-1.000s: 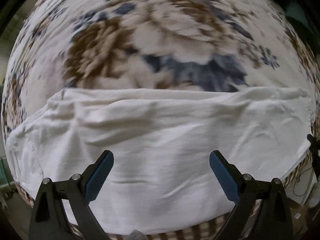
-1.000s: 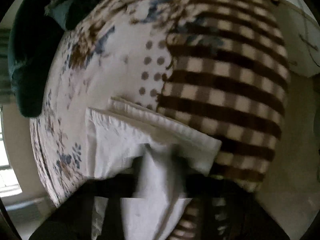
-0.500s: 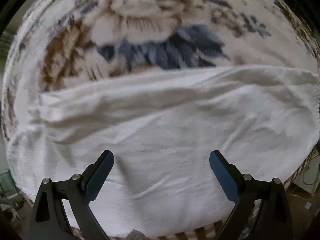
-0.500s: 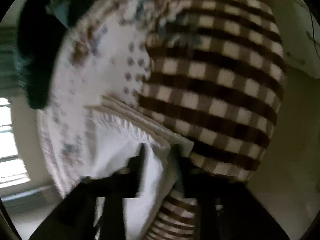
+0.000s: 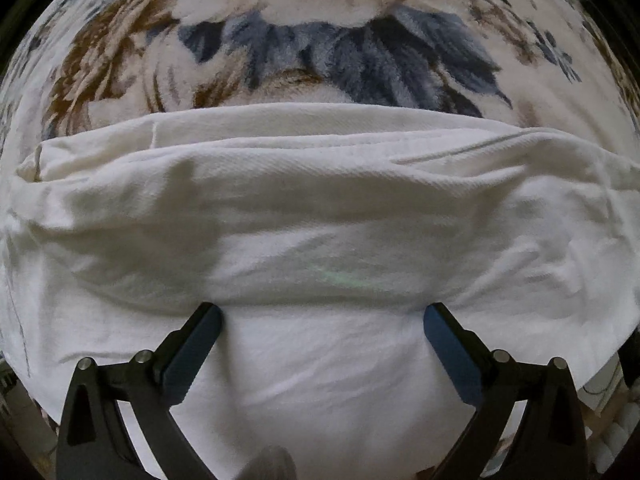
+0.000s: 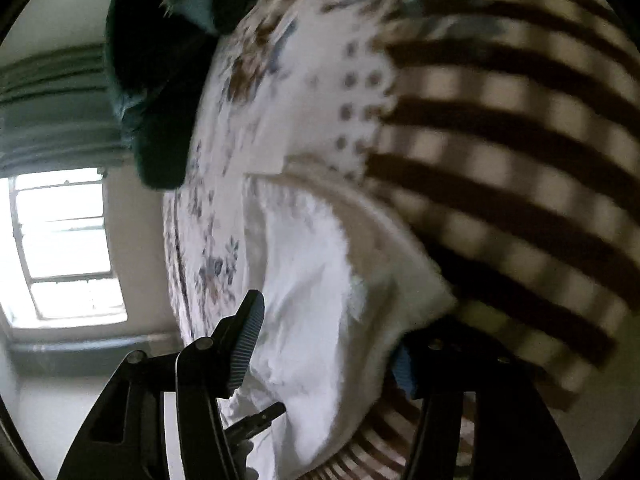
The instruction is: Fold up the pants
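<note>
White pants [image 5: 320,208] lie folded in layers on a floral blanket [image 5: 320,40]. My left gripper [image 5: 322,320] is open, its fingertips [image 5: 208,316] pressed down on the white cloth near the front. In the right wrist view the same pants [image 6: 320,280] lie at the bed's edge, with stacked folded edges facing the checked cloth. My right gripper [image 6: 328,336] is open, its jaws standing on either side of the near end of the pants; its right finger is partly hidden by the cloth.
A brown-and-cream checked blanket [image 6: 500,140] covers the bed right of the pants. Dark green clothing [image 6: 160,80] is piled at the far end. A bright window [image 6: 64,248] and curtain are at the left. The bed edge runs close below the left gripper.
My right gripper has opened; earlier it was shut on the white cloth. The right camera has swung and tilted. My left gripper has moved down onto the pants.
</note>
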The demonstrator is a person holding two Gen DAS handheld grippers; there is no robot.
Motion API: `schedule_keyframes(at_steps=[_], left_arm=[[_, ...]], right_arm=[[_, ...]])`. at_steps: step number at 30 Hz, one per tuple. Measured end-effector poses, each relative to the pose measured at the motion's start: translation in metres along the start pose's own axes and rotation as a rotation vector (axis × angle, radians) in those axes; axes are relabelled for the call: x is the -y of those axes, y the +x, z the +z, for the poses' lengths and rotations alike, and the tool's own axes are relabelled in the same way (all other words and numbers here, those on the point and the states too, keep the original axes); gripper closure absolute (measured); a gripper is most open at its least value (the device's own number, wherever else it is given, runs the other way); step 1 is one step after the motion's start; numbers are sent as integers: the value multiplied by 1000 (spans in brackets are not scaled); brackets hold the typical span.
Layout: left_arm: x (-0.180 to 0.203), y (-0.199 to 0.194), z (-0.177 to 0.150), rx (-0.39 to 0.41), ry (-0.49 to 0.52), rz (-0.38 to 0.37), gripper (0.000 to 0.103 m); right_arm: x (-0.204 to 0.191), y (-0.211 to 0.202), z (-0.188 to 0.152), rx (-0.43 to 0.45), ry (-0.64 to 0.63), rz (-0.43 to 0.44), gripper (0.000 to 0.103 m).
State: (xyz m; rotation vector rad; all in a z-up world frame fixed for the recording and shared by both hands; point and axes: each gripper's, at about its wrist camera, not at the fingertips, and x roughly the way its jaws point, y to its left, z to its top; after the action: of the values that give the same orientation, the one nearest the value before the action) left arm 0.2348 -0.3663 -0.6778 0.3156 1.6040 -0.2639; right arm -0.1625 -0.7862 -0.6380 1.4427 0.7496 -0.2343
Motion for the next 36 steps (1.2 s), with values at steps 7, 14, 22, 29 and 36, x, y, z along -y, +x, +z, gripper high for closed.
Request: schedule_keyframes(at_steps=[7, 14, 22, 29, 36], left_arm=[[3, 1, -6, -8, -12, 0, 0], [-23, -28, -16, -30, -83, 32, 0], [-116, -57, -54, -15, -191, -29, 0], [-238, -59, -125, -31, -329, -70, 0], [-349, -51, -191, -14, -430, -33, 0]], right_arm=[[-6, 39, -5, 4, -29, 50, 91], [-77, 41, -32, 65, -121, -19, 92], [-197, 71, -117, -20, -383, -108, 93], [-254, 177, -239, -170, -554, -187, 93], [-258, 261, -393, -327, -782, -268, 93]])
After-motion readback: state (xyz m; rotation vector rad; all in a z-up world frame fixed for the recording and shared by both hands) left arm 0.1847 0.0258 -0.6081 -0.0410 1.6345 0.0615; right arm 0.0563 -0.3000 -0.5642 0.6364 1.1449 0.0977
